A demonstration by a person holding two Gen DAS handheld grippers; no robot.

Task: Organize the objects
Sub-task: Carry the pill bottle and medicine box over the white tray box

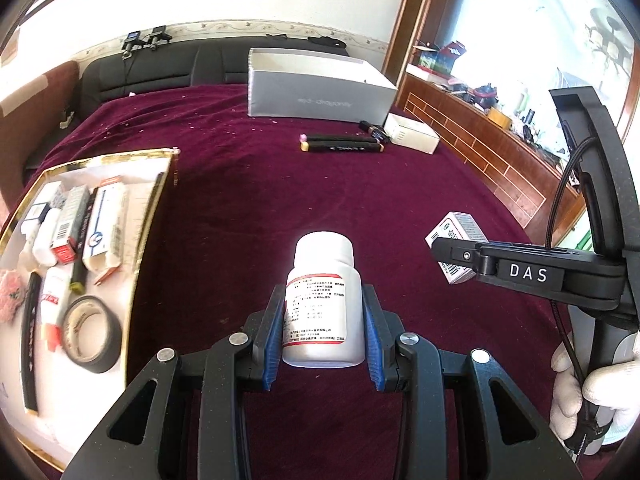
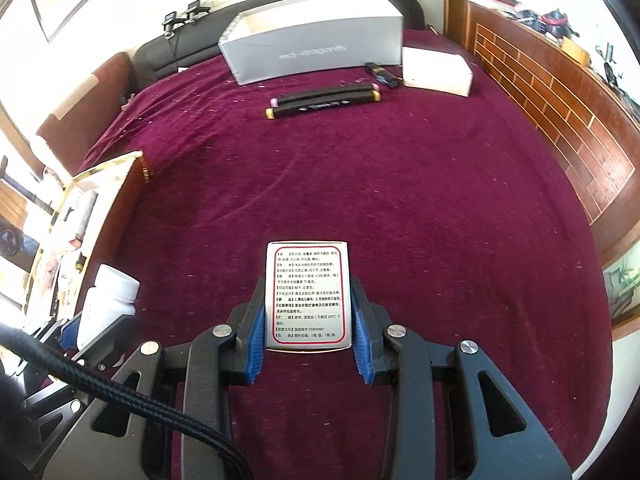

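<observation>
The left gripper (image 1: 324, 336) is closed on a white pill bottle (image 1: 323, 304), its blue pads pressed to the label on both sides and the cap pointing ahead of the fingertips. The right gripper (image 2: 309, 324) is clamped the same way on a small printed box (image 2: 308, 296), gripped along its two long edges. Both loads look lifted clear of the maroon cloth (image 2: 360, 184).

The likely step is carrying both to the gold-rimmed tray (image 1: 154, 208), which lies to the left of the left gripper and farther left of the right one. The bottle is smooth and round, so keeping it level and the squeeze steady matters; the box is better seated. The tray already holds cartons, a tube and a tape roll (image 1: 93, 334), so free floor there is scarce, though glare hides part of it.

The tray's near wall stands raised: each load should go over it, not into it. Ahead of both grippers the cloth is open as far as two markers (image 2: 324, 102) and the grey box (image 2: 316, 46).
</observation>
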